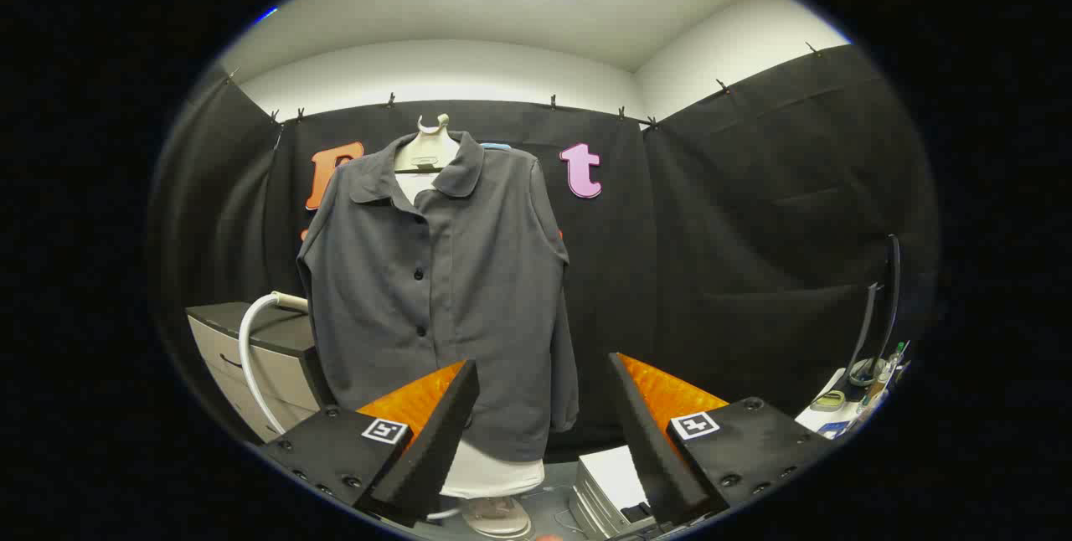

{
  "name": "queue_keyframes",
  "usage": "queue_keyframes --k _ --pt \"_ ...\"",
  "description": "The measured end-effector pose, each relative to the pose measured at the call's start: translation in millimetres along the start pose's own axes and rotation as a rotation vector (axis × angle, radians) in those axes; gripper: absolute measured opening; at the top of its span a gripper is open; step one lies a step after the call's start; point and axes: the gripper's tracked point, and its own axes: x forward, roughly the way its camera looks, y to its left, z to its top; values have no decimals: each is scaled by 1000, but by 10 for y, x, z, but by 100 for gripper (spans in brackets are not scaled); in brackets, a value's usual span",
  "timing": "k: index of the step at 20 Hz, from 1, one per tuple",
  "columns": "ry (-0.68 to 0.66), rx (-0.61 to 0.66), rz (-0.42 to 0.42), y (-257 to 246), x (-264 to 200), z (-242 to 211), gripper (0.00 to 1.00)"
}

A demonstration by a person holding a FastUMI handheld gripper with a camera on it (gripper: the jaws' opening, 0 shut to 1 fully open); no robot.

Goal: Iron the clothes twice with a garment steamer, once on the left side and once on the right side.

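Hanging on a pale mannequin torso (pixel 425 157), the dark grey shirt (pixel 440 298) stands beyond the tongs (pixel 543 424), a little to the left of the gap between the two fingers. It has a rounded collar folded open at the neck, a row of small dark buttons down the front placket, and long sleeves that fall straight at either side. Its cloth looks fairly smooth, with soft folds near the shoulders and along the right sleeve. Its hem ends just above the mannequin's light lower body (pixel 492 474), and the left finger overlaps the hem's lower left corner in the view.

The tongs are spread wide, fingers well apart, with nothing held between them.

To the left of the shirt, a white hose (pixel 249 357) curves up in front of a drawer cabinet (pixel 251 357) with a dark top. Near the right finger lies a white boxy unit (pixel 607 482). Far right, a bench (pixel 825 417) carries small items too blurred to tell, beside a thin dark upright stand (pixel 879 306).
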Motion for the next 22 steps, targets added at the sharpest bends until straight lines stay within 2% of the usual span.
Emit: queue_keyframes --k 13,22 --pt "-13 -9 -3 -8 -194 72 98" --pt "-10 -2 21 194 -224 37 98"
